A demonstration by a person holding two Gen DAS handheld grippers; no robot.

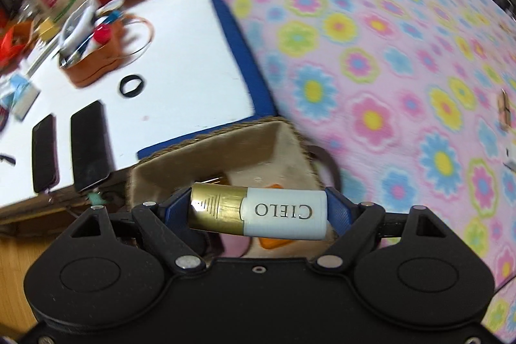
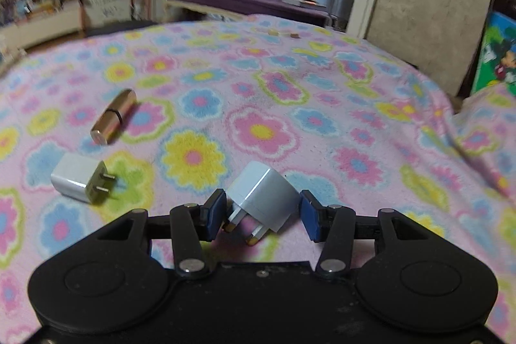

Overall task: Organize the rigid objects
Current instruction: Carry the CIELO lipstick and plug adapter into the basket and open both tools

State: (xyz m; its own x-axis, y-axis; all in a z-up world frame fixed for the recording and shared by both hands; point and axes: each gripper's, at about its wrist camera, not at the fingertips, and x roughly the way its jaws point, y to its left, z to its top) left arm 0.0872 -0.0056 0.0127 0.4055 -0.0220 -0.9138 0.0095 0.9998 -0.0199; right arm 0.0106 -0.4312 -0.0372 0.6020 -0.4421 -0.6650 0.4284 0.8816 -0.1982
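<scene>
— Since the floral blanket [image 2: 290,105] gives wide soft room, why do the small things lie scattered there?
— Waiting for sorting, I judge. The woven basket [image 1: 180,157] sits at the blanket's edge beside the white table [image 1: 180,54], its mouth open.
— And the left gripper [image 1: 258,210]?
— Clenched endwise on the CIELO tube [image 1: 258,211], right over the basket.
— The right gripper [image 2: 262,215]?
— Spread around the white plug adapter [image 2: 262,199], not yet squeezing. A charger [image 2: 79,181] and lipstick [image 2: 113,115] lie nearby.
</scene>
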